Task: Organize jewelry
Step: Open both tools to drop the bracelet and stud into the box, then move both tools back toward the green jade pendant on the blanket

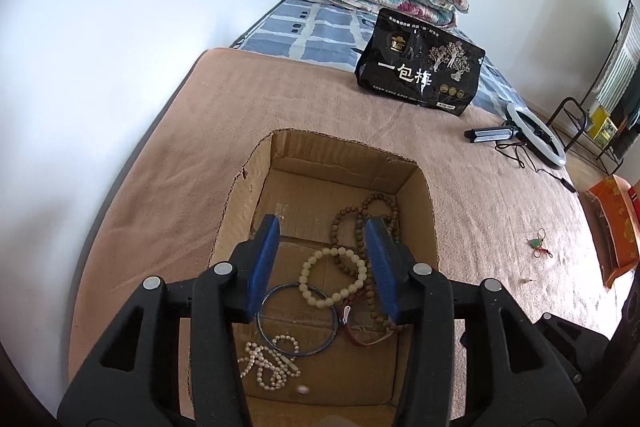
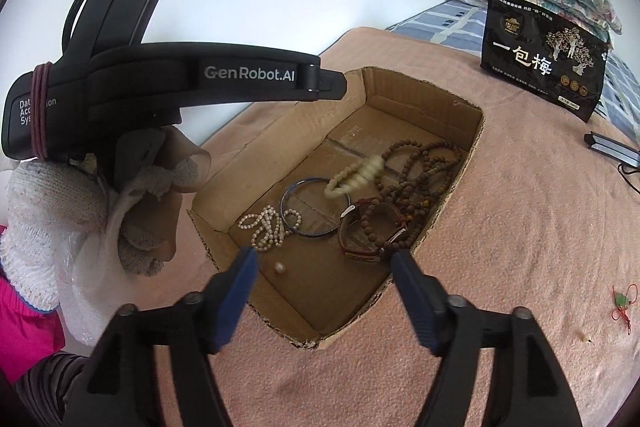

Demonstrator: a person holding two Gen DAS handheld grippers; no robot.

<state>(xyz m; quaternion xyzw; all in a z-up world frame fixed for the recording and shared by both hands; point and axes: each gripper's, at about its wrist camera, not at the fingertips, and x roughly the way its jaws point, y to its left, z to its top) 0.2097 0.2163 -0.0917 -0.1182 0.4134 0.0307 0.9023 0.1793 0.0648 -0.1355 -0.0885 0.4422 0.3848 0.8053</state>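
- My left gripper (image 1: 322, 259) hangs over the cardboard box (image 2: 472, 147) on the bed (image 1: 168, 155), jaws wide, empty.
- My right gripper (image 2: 324, 291) is wide too, empty.
- The cream bead bracelet (image 2: 354, 179) looks blurry, maybe falling, above the blue bangle (image 1: 298, 319) and brown beads (image 2: 424, 171).

The cardboard box (image 1: 344, 163) sits open-topped on the bed (image 1: 168, 147), so entry from straight above is free. Inside, the floor toward 12 o'clock is bare cardboard; the near half is crowded: blue bangle (image 1: 297, 319), pearl strand (image 1: 269, 361), cream bead bracelet (image 1: 333, 275) blurred in the right wrist view, brown bead strings (image 1: 372, 223) piled along the 3 o'clock wall. The left gripper (image 1: 322, 267) hangs over the box, jaws spread, blocking the top there. The right gripper (image 2: 324, 291) stands at the box's near rim, jaws wide. Blanket at 9 o'clock lies open; at 1 o'clock stand the black pouch (image 1: 420, 67) and ring light (image 1: 536, 135).
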